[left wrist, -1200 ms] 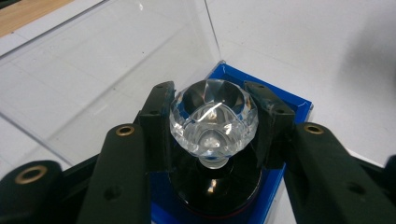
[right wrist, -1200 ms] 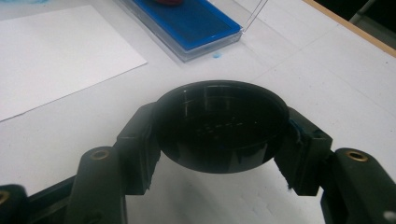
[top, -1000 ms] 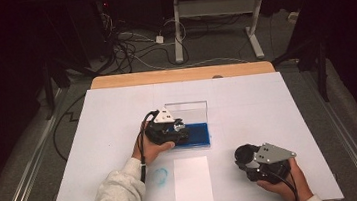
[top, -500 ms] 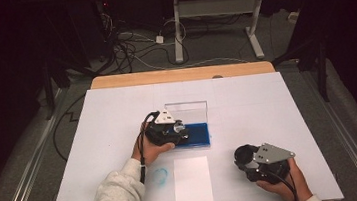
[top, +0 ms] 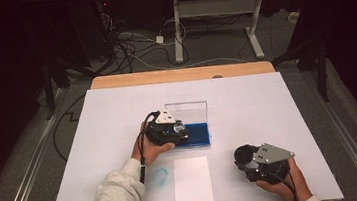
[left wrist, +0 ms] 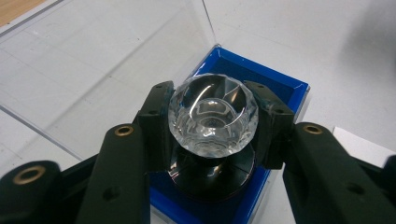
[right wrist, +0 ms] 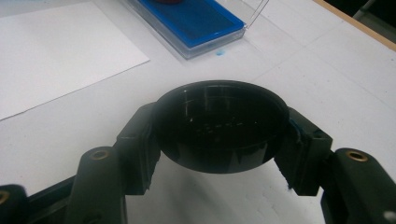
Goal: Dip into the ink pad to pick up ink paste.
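My left gripper (top: 176, 129) (left wrist: 212, 116) is shut on a stamp by its faceted clear crystal knob (left wrist: 212, 114). The stamp's black round base (left wrist: 210, 177) is over the blue ink pad (top: 197, 134) (left wrist: 268, 81); I cannot tell whether it touches. The pad's clear lid (top: 187, 110) (left wrist: 84, 74) stands open behind it. Near the front right, my right gripper (top: 246, 159) (right wrist: 219, 126) is shut on a black round cap (right wrist: 219, 123), held just above the table. The ink pad (right wrist: 196, 18) lies beyond that cap.
A white sheet of paper (top: 192, 181) (right wrist: 56, 51) lies in front of the ink pad. A faint blue round stamp mark (top: 161, 175) is on the white table cover left of it. A small blue spot (right wrist: 218, 52) marks the cover beside the pad.
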`<state>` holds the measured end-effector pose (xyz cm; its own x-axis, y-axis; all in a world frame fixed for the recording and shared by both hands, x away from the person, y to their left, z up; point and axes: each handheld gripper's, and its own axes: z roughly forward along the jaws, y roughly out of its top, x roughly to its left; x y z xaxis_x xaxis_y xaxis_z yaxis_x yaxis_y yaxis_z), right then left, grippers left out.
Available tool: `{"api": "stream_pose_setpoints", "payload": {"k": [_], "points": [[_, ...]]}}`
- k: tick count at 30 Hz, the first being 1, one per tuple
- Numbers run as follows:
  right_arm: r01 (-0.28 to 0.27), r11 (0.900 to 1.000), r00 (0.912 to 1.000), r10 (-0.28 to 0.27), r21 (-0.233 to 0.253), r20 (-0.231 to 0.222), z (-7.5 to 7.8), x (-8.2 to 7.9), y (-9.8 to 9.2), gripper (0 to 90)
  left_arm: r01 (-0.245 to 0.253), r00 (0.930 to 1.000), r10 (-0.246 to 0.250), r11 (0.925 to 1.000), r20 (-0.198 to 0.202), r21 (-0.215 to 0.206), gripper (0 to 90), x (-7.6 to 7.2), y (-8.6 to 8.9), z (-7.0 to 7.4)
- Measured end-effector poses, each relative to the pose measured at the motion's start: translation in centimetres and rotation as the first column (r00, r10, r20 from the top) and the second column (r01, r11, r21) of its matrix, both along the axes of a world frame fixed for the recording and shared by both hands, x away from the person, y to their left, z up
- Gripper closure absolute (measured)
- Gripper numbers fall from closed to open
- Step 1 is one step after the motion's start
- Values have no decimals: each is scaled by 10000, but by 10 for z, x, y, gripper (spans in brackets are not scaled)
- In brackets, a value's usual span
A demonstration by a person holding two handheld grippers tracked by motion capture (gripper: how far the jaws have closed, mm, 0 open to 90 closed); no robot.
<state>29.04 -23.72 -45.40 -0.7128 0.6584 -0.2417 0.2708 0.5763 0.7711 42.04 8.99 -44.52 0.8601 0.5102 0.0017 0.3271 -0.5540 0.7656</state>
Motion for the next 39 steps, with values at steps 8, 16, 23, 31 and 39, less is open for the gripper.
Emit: {"api": "stream_pose_setpoints", "payload": {"k": [8,16,23,31,39], "points": [[-21,10000,10000,21,-19,28,0,0,0,384,-52,9999,59,9985,-131,550,546,0,-4,5],[-34,10000,10000,34,-4,-20,-1,0,0,384,-37,9990,100,9900,-440,1409,546,2,-11,14],[-38,10000,10000,38,-7,-30,-1,0,0,384,-37,9988,100,9912,-472,1324,546,3,-10,13],[-40,10000,10000,40,-12,-29,-1,0,0,384,-39,9990,94,9924,-442,1228,546,3,-10,13],[-43,10000,10000,43,-30,-47,-1,0,0,383,-25,9988,84,9930,-490,1182,546,3,-9,12]]}}
